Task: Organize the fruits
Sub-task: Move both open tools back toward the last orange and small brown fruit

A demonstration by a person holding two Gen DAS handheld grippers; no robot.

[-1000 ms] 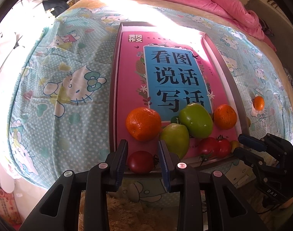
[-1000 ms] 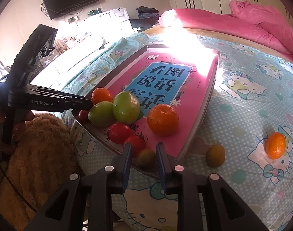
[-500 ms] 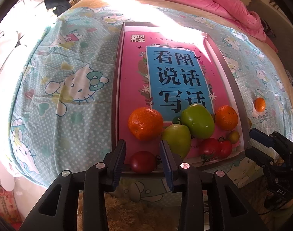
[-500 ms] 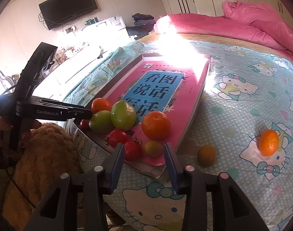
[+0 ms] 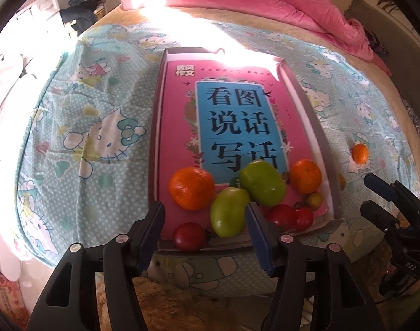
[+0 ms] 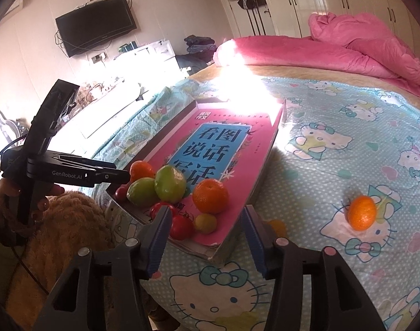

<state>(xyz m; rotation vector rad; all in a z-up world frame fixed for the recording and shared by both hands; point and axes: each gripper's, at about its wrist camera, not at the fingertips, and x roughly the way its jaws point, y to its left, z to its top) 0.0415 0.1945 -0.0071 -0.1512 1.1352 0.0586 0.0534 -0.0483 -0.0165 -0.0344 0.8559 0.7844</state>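
Bedroom setup: cartoon-cat bedsheet [image 5: 80, 127] with a pink book [image 5: 232, 127] in a tray, fruit piled at its near end. Only the right wrist view shows the TV [image 6: 96, 24]. Both the left gripper [image 5: 205, 230] and right gripper [image 6: 207, 233] have just been opening, now gaping, nothing pinched; earlier they hugged a tomato [image 5: 189, 236] and a small yellow fruit [image 6: 205, 222].

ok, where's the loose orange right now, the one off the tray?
The loose orange lies on the bedsheet, right of the tray in the right wrist view, clear of the fruit pile.
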